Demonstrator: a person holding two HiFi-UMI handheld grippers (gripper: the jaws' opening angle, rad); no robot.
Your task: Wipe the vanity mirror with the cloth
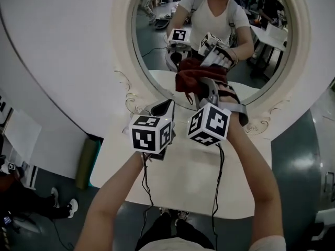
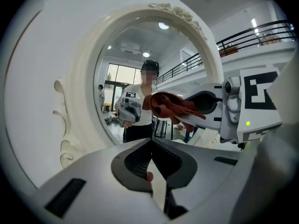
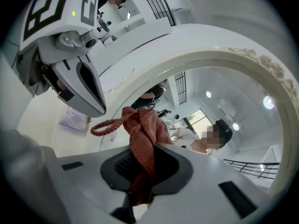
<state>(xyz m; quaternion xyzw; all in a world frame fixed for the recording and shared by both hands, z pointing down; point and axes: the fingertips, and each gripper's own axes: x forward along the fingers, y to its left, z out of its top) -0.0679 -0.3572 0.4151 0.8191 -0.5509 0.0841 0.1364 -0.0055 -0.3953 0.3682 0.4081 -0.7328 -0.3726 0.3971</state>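
The round vanity mirror [image 1: 157, 51] stands in a cream carved frame [image 1: 123, 61] at the back of a white table [image 1: 178, 177]. My right gripper [image 1: 207, 85] is shut on a rust-red cloth [image 1: 194, 78], which is bunched against the lower middle of the glass. From the right gripper view, the cloth [image 3: 145, 129] hangs out between the jaws with a loop to the left. My left gripper [image 1: 162, 109] is just left of it, near the lower frame, shut and holding nothing [image 2: 150, 160]. The left gripper view shows the cloth [image 2: 168, 105] in the right gripper [image 2: 205, 106] beside it.
Cables [image 1: 217, 182] hang from both grippers over the table's front edge. A dark green roll [image 1: 86, 161] leans on the floor at the table's left, near someone's shoes [image 1: 68, 208]. The mirror reflects the person, both grippers and desks behind.
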